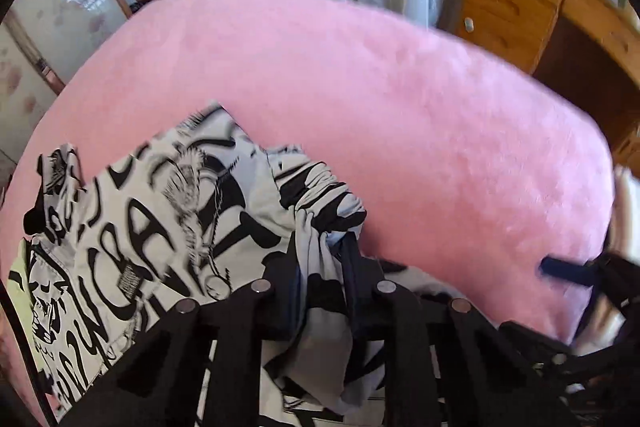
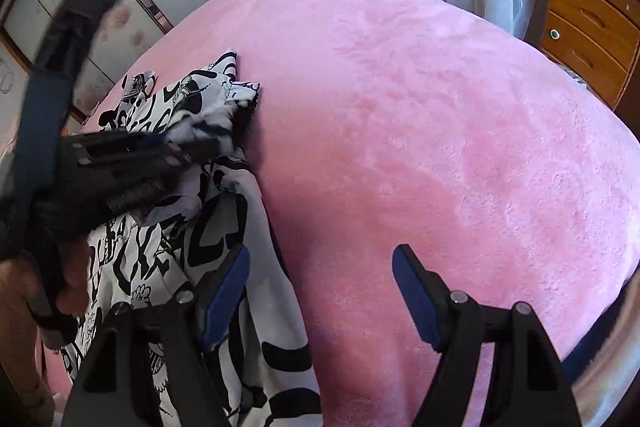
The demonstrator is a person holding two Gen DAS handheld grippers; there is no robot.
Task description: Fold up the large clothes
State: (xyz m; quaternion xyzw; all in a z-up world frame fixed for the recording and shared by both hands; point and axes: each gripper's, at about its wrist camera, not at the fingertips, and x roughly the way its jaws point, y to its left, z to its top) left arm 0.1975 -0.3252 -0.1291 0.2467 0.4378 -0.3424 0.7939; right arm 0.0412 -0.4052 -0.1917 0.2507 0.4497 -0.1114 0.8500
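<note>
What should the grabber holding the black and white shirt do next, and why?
Probably lift and carry that bunch across to start a fold. The left gripper is pinched on a gathered bit of the black-and-white garment, which lies crumpled on the pink blanket. The right gripper is open and holds nothing.

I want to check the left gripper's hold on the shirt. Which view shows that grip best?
The left wrist view: the left gripper has its fingers closed on a bunched fold of the shirt, seen close and centred. The right wrist view shows that gripper only from the side, blurred, with cloth at its tip.
</note>
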